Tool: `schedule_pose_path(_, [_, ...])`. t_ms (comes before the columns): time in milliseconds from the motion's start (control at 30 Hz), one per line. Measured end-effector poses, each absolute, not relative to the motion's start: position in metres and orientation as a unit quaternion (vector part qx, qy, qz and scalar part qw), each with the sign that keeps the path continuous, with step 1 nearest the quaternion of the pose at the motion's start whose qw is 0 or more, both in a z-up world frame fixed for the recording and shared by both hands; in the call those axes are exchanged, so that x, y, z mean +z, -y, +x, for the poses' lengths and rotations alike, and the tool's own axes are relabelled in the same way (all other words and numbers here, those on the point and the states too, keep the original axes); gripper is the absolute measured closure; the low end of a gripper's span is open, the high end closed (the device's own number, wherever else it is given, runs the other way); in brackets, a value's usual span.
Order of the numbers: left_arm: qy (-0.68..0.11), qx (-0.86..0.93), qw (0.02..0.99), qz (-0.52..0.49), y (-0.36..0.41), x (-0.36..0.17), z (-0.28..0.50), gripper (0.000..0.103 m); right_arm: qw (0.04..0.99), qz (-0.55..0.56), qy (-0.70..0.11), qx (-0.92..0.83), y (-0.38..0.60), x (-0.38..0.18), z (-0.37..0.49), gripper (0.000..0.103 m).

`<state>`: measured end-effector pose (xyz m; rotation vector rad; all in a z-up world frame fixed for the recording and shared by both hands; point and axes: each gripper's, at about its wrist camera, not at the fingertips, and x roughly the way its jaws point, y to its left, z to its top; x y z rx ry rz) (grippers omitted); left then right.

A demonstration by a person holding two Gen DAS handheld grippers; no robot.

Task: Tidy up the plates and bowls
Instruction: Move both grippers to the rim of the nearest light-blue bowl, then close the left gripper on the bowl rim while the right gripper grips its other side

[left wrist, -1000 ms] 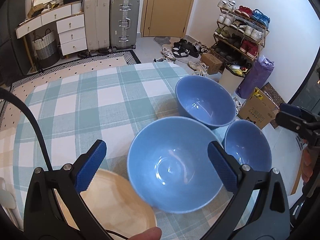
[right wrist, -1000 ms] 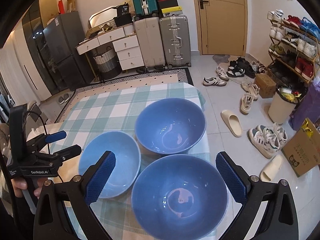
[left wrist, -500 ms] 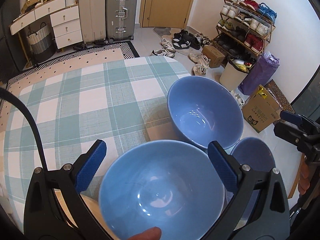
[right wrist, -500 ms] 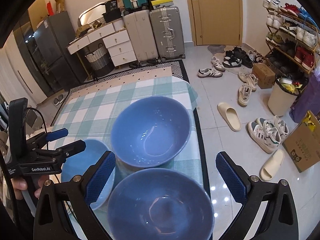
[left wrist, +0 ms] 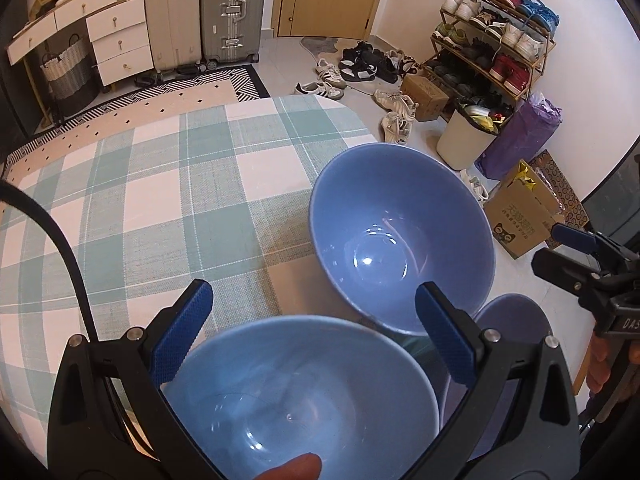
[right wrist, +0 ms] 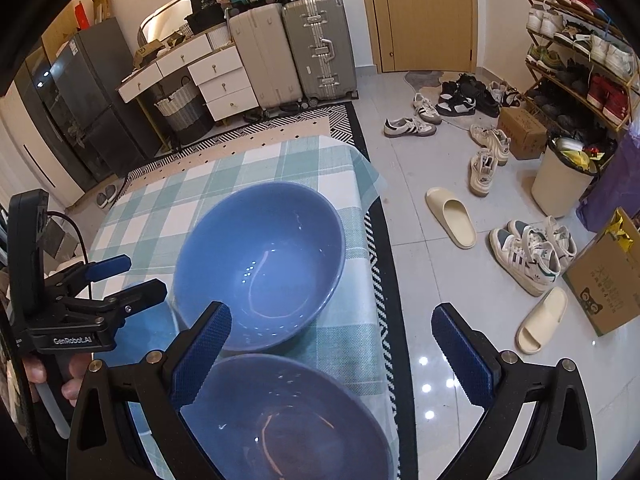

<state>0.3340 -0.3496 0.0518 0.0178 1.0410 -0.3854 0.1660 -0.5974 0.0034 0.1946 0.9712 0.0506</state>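
Note:
Three blue bowls sit on the checked tablecloth (left wrist: 168, 184). In the left wrist view the nearest bowl (left wrist: 296, 396) lies under my open left gripper (left wrist: 312, 320), the big far bowl (left wrist: 400, 240) stands beyond it, and a third bowl (left wrist: 516, 320) shows at the right. In the right wrist view my open right gripper (right wrist: 332, 344) hangs over the near bowl (right wrist: 288, 420), with the far bowl (right wrist: 260, 264) ahead. The left gripper (right wrist: 116, 280) appears at the left over a partly hidden bowl (right wrist: 160, 328). The right gripper also shows in the left wrist view (left wrist: 568, 248).
The table's right edge (right wrist: 372, 240) drops to a tiled floor with shoes and slippers (right wrist: 452, 216). A shoe rack (left wrist: 492, 36), a bin (left wrist: 468, 140) and a cardboard box (left wrist: 524, 216) stand to the right. Suitcases (right wrist: 304, 44) and drawers line the far wall.
Both grippers have moved forward and down toward the bowls. The near bowls have slid toward the bottom of each view and the far bowl looks larger. The wooden plate is out of view.

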Motion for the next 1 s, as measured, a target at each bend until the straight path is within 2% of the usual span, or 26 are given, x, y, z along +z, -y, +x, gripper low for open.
schedule_pose_path(433, [-0.508,-0.185,0.841,0.001,0.359,0.033,0.355,0.003,0.869,0.103,-0.483,0.025,0.603,-0.017,0.191,0.001])
schedule_pose_path(567, [-0.514,-0.181,0.839,-0.002,0.36,0.024,0.364,0.007,0.864,0.108,-0.491,0.027,0.603,-0.026,0.201,0.003])
schedule_pose_path(733, [-0.519,-0.175,0.836,-0.002,0.361,0.012,0.372,0.016,0.854,0.108,-0.507,0.032,0.602,-0.042,0.215,0.018])
schedule_pose_path(800, [-0.522,-0.175,0.835,0.005,0.364,0.009,0.373,0.026,0.851,0.106,-0.513,0.032,0.602,-0.048,0.22,0.02])
schedule_pose_path(867, [-0.525,-0.175,0.833,0.012,0.366,0.006,0.374,0.035,0.848,0.107,-0.518,0.032,0.602,-0.055,0.224,0.027])
schedule_pose_path(933, [-0.528,-0.181,0.83,0.013,0.368,0.003,0.376,0.039,0.846,0.107,-0.521,0.033,0.602,-0.059,0.226,0.035])
schedule_pose_path(1000, [-0.529,-0.185,0.828,0.01,0.37,0.001,0.376,0.049,0.847,0.102,-0.521,0.031,0.601,-0.062,0.228,0.041])
